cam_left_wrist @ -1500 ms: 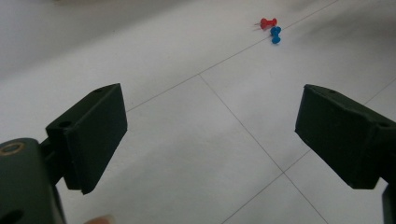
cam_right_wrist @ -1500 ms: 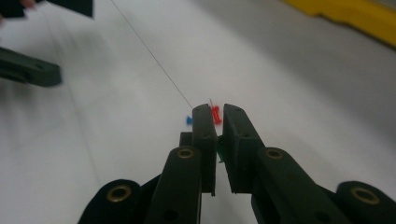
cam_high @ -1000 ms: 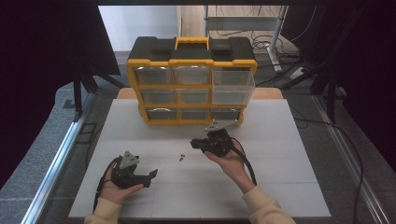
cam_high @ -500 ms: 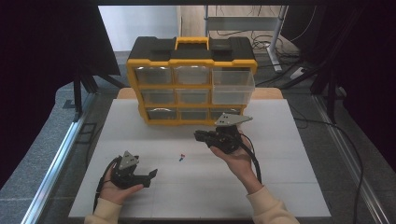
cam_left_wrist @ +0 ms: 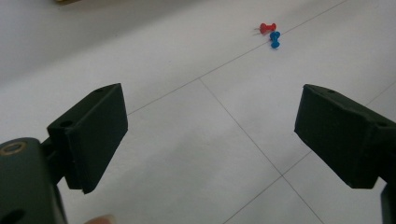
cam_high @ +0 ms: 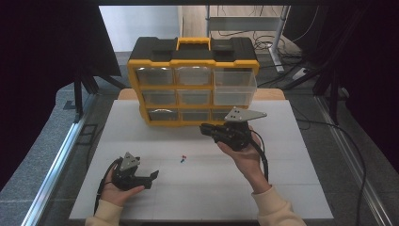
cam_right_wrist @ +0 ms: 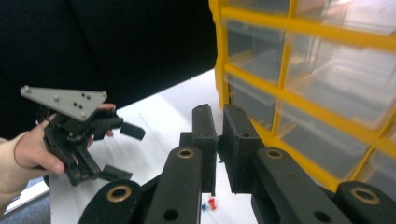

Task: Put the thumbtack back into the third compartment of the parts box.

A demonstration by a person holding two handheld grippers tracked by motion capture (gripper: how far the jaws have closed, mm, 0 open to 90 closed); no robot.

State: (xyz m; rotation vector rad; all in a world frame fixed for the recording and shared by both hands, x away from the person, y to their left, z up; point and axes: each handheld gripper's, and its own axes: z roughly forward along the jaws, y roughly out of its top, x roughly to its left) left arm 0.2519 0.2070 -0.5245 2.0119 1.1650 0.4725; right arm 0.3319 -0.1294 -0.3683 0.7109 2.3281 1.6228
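You are holding the right gripper (cam_high: pixel 205 128) lifted off the table at about one o'clock from the table's middle, just in front of the bottom row of the yellow drawer organiser (cam_high: pixel 194 83). Its jaws are nearly closed, a thin slit between them, with nothing pinched; in the right gripper view they are pointing along the organiser's front, probably to line up on a drawer. The top right drawer (cam_high: pixel 235 78) is standing out further than the others, likely open to receive something.

The red pushpin (cam_left_wrist: pixel 267 28) and blue pushpin (cam_left_wrist: pixel 275 39) are lying touching each other on the white table (cam_high: pixel 291 188) near its middle, well apart from both grippers.

You are resting the left gripper (cam_high: pixel 153 176) low at about seven o'clock, jaws spread wide and empty, aimed towards the pins at its one o'clock, seemingly waiting for a pick.
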